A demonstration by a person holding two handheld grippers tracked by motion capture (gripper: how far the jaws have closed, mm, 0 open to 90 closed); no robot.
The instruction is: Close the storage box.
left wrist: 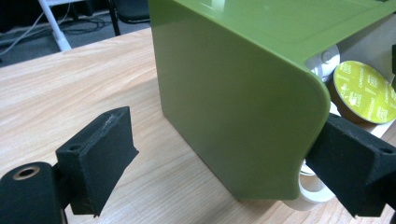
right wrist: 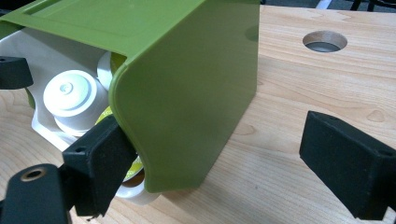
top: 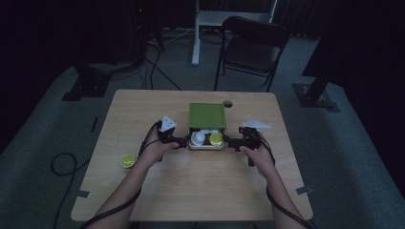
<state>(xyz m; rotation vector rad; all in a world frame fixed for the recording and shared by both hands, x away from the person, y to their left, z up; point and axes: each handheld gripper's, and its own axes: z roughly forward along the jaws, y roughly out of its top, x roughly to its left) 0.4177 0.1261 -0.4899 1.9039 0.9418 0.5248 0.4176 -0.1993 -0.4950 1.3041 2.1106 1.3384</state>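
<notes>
Together, both open tongs (top: 183,141) (top: 231,141) flank the green box (top: 207,115).

Green box cover (left wrist: 233,102): smooth, glossy plastic with soft reflections.
White inner tray (right wrist: 44,126): smooth, shiny plastic.
Pale wooden surface (right wrist: 299,88): light wood grain, smooth, matt.
Black tool pads (left wrist: 100,156): matt, slightly rough foam or rubber.
Yellow-green capsule lid (left wrist: 366,91): printed, faintly shiny foil.

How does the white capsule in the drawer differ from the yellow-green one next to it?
The white capsule is plain white with a ridged round top and sits on the left of the white drawer; the yellow-green capsule has a printed foil lid over a dark body and sits on the right. Both are round, similar in size, and lie at the open front of the green box.
</notes>
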